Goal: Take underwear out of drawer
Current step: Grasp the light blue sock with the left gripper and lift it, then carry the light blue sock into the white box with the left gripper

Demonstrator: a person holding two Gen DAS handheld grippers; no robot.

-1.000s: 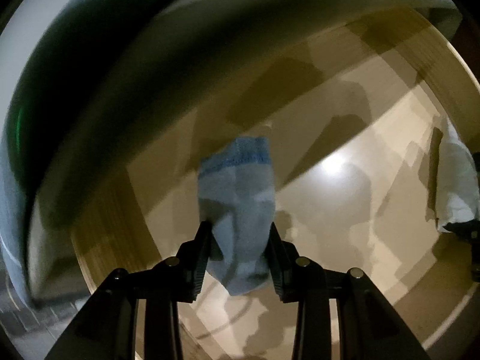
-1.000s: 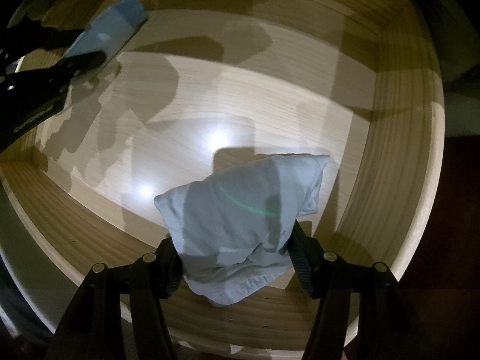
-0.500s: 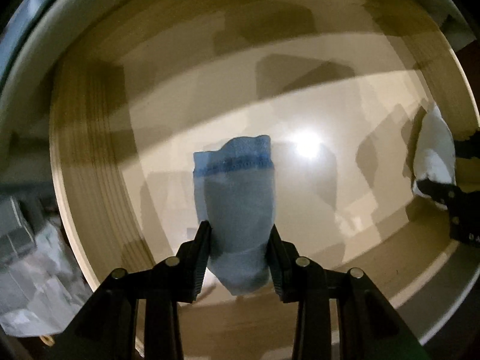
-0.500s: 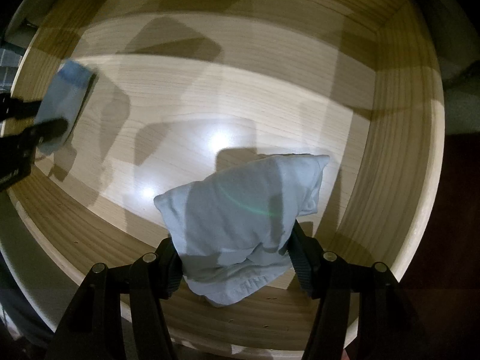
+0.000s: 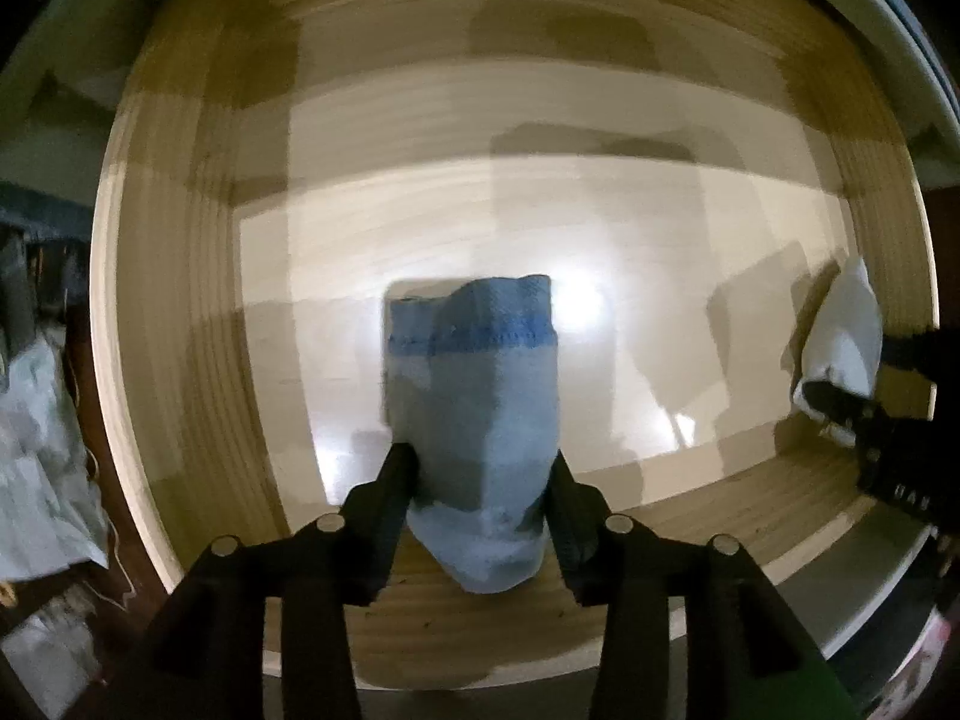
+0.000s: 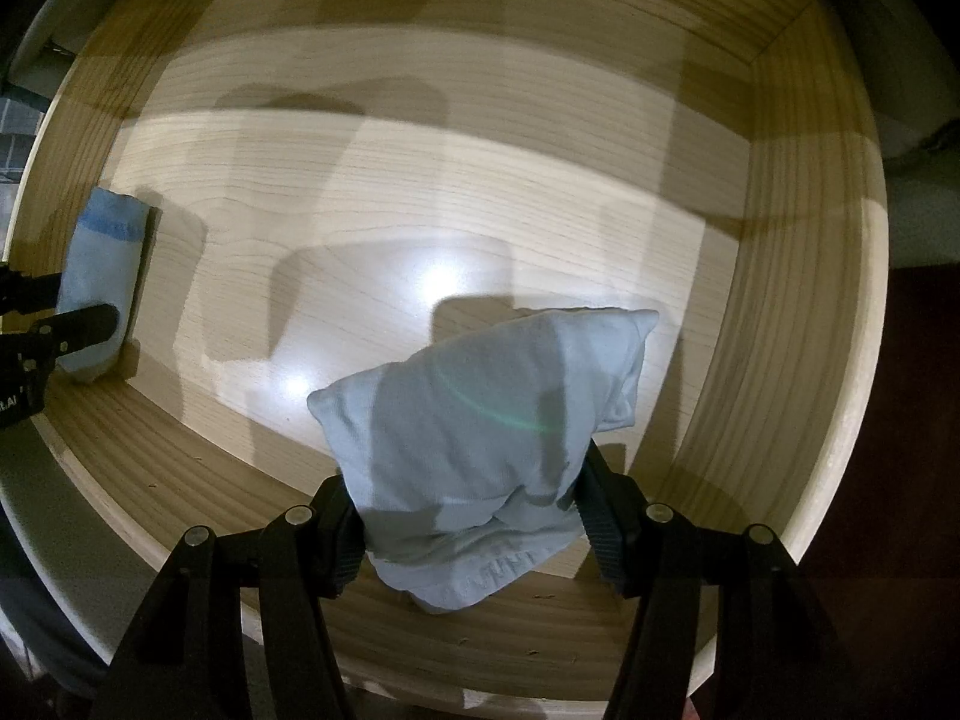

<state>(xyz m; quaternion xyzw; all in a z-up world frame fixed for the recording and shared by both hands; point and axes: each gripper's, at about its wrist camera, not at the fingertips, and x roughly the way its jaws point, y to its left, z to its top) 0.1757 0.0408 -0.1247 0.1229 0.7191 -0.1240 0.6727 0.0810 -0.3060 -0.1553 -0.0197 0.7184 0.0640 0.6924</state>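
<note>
My left gripper (image 5: 480, 468) is shut on a folded light-blue garment with a darker blue band (image 5: 474, 408), held over the left part of the open wooden drawer (image 5: 180, 312). My right gripper (image 6: 474, 480) is shut on a folded white garment with a printed waistband (image 6: 480, 438), held over the drawer's right front. The blue garment (image 6: 102, 282) and the left gripper show at the left edge of the right wrist view. The white garment (image 5: 840, 342) shows at the right edge of the left wrist view.
The drawer floor (image 6: 420, 180) is pale wood with bright light spots and gripper shadows. Its walls rise on all sides (image 6: 810, 300). Crumpled pale cloth or bags (image 5: 42, 450) lie outside the drawer to the left.
My left gripper with the blue garment has swung down and forward over the drawer, so the whole drawer now fills its view. The right gripper has barely moved.
</note>
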